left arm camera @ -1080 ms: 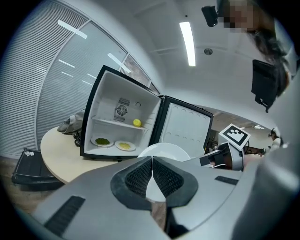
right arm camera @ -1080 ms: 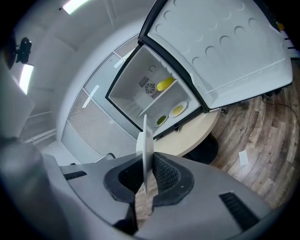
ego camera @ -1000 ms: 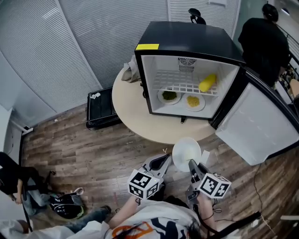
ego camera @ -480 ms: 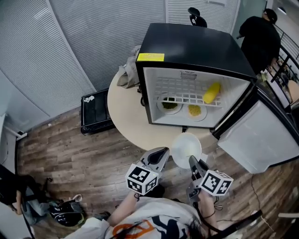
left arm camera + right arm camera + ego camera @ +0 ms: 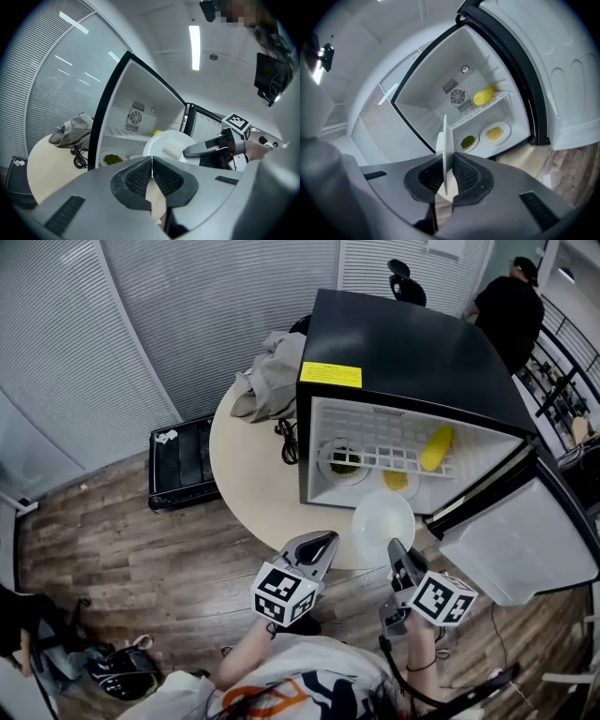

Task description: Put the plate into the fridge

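right gripper (image 5: 395, 549): jaws clamped on round white plate (image 5: 382, 523); left gripper (image 5: 323, 540): jaws together; open black fridge (image 5: 412, 343), upper right.

This looks like an office or lab room rather than a home. A round table (image 5: 253, 474) bears a black mini fridge (image 5: 403, 343). White slatted blinds (image 5: 216, 306) wall the space behind the table, wood-look planks (image 5: 122, 540) lie under it, an office chair (image 5: 405, 276) stands beyond it, and a strip light (image 5: 194, 41) runs overhead.

Right gripper (image 5: 445, 180) clamping edge-on white plate (image 5: 445, 140), open fridge (image 5: 431, 101) beyond; yellow item (image 5: 483, 95) on its shelf (image 5: 474, 114)
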Motion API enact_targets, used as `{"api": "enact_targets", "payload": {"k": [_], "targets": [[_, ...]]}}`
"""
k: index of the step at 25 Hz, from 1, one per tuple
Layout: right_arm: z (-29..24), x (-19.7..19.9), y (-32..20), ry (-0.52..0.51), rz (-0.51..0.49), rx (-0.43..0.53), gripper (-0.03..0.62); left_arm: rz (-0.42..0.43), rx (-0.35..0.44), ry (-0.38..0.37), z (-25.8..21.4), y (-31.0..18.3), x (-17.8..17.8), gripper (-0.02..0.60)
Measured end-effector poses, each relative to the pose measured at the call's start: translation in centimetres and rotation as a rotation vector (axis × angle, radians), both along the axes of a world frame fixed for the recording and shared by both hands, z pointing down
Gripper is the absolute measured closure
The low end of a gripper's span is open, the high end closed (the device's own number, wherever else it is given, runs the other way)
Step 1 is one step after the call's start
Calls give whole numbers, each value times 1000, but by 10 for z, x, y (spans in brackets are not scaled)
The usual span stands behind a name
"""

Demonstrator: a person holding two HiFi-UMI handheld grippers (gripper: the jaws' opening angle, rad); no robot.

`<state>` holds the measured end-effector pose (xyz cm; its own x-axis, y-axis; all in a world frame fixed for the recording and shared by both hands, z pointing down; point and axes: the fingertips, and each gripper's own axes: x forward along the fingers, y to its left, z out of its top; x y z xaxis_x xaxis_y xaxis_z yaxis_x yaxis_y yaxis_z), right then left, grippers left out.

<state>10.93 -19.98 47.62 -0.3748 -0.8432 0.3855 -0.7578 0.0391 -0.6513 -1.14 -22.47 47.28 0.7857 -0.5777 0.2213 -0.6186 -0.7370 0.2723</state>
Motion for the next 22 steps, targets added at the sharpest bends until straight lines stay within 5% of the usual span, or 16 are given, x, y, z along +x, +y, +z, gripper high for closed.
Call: {"api": "enact_targets", "payload": {"k": [13, 22], "targets": [[-58, -18, -99, 72, -44, 134, 560, 44, -12, 27, 4, -30, -14, 568], [-57, -19, -146, 45, 28, 84, 560, 71, -28, 28, 10, -35, -26, 568]]}}
